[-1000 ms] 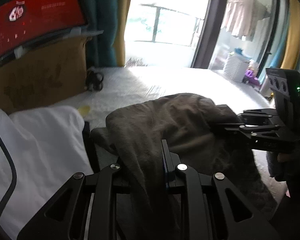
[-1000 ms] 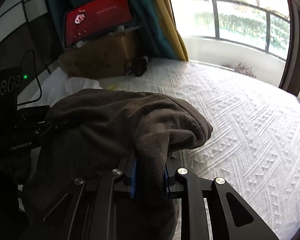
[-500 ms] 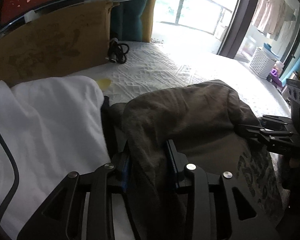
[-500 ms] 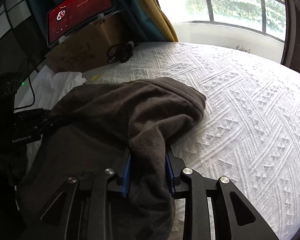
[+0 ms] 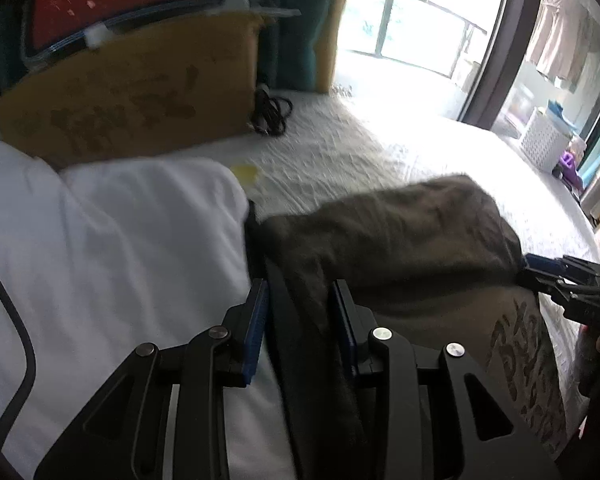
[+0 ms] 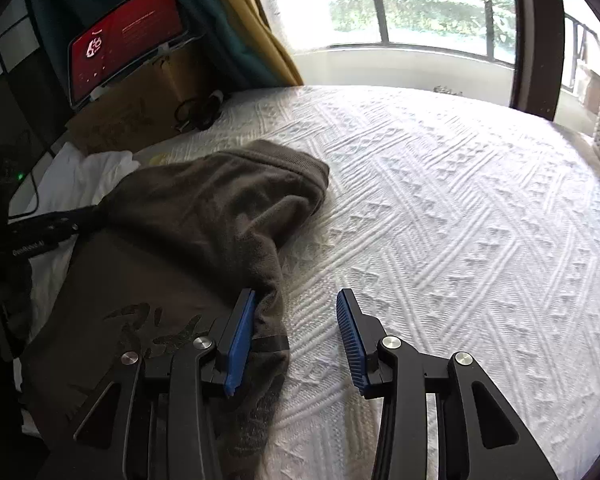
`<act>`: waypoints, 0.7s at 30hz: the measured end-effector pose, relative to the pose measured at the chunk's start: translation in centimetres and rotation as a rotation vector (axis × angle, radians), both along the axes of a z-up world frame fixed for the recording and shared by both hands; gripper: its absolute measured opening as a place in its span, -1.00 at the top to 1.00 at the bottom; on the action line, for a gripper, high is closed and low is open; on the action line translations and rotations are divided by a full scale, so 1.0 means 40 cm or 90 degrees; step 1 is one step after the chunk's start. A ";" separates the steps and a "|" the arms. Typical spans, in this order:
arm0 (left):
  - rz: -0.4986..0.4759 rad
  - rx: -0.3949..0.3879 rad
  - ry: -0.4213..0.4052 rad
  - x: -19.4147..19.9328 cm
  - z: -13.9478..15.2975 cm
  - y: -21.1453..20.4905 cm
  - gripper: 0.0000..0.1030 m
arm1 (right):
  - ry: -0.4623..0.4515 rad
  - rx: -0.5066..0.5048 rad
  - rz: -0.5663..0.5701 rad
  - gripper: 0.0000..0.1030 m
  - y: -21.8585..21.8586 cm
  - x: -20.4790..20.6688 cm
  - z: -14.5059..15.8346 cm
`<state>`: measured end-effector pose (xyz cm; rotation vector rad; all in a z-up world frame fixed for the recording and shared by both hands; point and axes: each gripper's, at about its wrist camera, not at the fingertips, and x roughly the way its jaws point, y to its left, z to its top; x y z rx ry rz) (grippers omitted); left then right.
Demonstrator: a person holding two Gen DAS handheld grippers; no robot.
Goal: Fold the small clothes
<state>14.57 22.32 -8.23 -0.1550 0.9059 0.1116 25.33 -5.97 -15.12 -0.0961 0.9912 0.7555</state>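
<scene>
A dark brown garment (image 5: 400,232) (image 6: 204,216) with a printed design (image 6: 152,320) lies folded over on the white bed cover (image 6: 460,200). My left gripper (image 5: 298,286) stands open around a fold of its left edge; the blue pads (image 5: 256,328) no longer squeeze the cloth. My right gripper (image 6: 296,294) is at the garment's right edge, and its jaws are opening. The cloth rests only against its left pad (image 6: 240,328), with bare bed cover showing between the pads. Each gripper also shows in the other's view, the right gripper (image 5: 560,276) and the left gripper (image 6: 60,220).
A white garment with dark piping (image 5: 120,240) lies left of the brown one. Behind it a cardboard box (image 5: 132,96) carries a red-screened tablet (image 6: 128,44), with a coiled black cable (image 6: 198,112) beside it. A white basket (image 5: 544,140) stands past the bed by the window.
Both grippers have come down with the brown garment, which now lies on the bed. Both pairs of jaws have spread, and the right pads have let go of the cloth.
</scene>
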 end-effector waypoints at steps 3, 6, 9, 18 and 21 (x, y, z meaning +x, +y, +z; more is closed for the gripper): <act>-0.015 -0.019 -0.022 -0.005 0.037 0.008 0.36 | -0.022 0.011 -0.013 0.14 -0.004 0.001 0.032; -0.033 0.000 -0.026 0.009 0.050 -0.004 0.36 | -0.042 0.021 -0.012 0.13 0.014 0.013 0.055; -0.046 0.017 -0.016 0.029 0.039 -0.018 0.36 | -0.048 0.013 -0.004 0.13 0.050 0.031 0.052; -0.033 0.008 0.039 0.064 -0.026 -0.002 0.35 | -0.039 -0.028 -0.006 0.05 0.086 0.053 -0.005; -0.030 -0.003 0.039 0.056 -0.031 0.008 0.35 | -0.051 -0.040 -0.009 -0.03 0.083 0.053 -0.008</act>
